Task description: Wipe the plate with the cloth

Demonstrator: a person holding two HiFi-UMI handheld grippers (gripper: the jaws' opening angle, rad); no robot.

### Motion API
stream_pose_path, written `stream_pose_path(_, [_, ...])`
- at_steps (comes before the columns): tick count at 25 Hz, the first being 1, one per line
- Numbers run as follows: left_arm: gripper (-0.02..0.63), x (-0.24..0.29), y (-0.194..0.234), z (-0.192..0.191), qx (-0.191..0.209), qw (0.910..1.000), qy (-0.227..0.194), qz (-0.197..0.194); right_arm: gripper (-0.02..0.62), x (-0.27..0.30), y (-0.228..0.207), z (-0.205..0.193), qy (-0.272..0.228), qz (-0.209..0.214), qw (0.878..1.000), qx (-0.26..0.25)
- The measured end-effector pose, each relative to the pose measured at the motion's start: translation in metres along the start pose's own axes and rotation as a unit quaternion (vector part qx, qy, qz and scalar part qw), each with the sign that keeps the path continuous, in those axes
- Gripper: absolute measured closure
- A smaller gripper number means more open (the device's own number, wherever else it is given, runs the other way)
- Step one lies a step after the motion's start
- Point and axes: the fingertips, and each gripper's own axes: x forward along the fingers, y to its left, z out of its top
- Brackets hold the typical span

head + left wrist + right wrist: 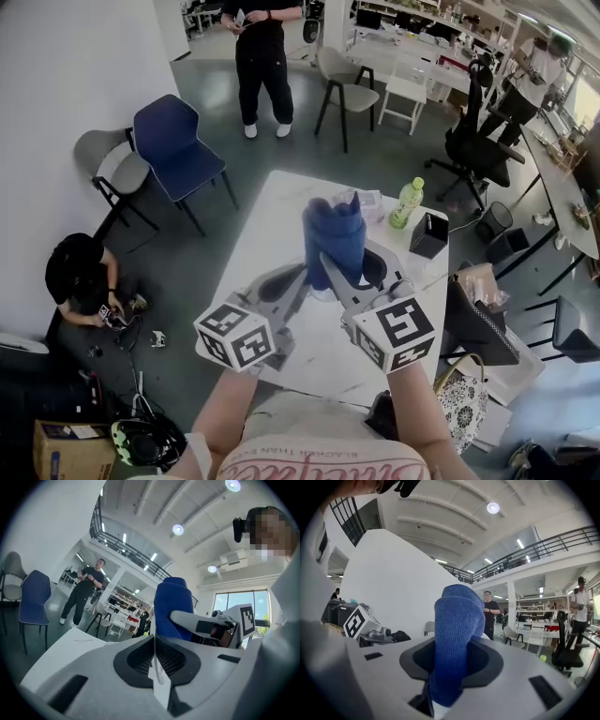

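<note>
Noted left gripper with pads pressed together on a thin white sliver, probably the plate rim seen edge-on. Noted right gripper pinching the blue cloth, bulk standing at 12 o'clock from the jaws. Both held aloft over the table, cloth close at 3 o'clock of the plate.

Risks:
- Thin rim hold: pivot or slip under wiping pressure.
- Loose cloth top: flopping, bunched contact instead of a flat face.
- Any drop: landing near the bottle at 2 o'clock.
</note>
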Motion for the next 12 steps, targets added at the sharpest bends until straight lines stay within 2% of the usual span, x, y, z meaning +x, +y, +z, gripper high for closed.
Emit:
stream_pose_path(5, [0.597,-0.001,-0.001,0.001,-0.005,1.0000,-0.002,-0.002,0.472,-0.008,-0.028,-0.013,0.017,-0.044,0.999,0.001])
stream_pose_path(12, [0.597,0.004,0.000,0.001,0.002,1.0000,0.004,-0.003,0.471,-0.026,-0.065,-0.032,0.049,-0.115,0.992,-0.025])
